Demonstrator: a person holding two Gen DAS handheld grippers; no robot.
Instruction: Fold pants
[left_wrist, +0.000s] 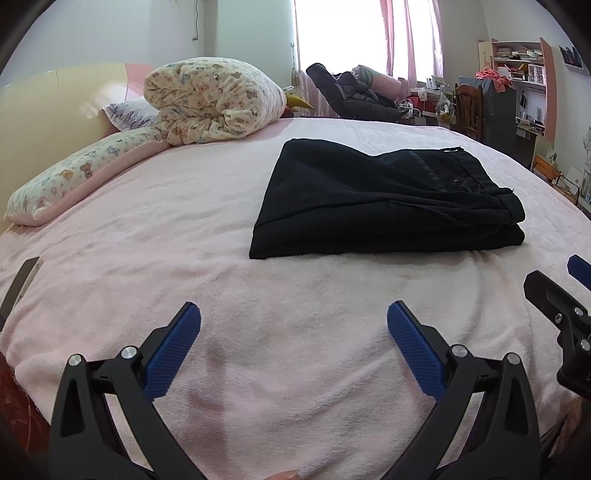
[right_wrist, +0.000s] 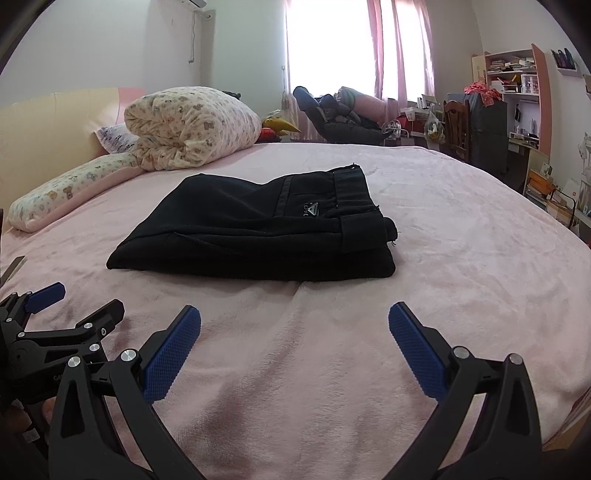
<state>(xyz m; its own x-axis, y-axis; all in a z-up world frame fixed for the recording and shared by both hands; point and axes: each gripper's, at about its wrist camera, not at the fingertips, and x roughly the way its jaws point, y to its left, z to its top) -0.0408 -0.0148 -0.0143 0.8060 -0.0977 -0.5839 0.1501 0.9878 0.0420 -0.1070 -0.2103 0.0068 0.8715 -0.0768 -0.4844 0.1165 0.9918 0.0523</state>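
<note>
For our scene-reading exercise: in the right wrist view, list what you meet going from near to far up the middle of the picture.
right tongs → bare pink blanket → folded black pants → bright window with pink curtains

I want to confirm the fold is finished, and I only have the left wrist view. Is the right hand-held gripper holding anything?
Observer: No. The right hand-held gripper is open, and only the pink bedspread shows between its fingers.
Operator: Is there any marking on the pants that I can't make out?
Observer: Yes. The folded black pants have a small triangular badge facing up beside the waistband.
</note>
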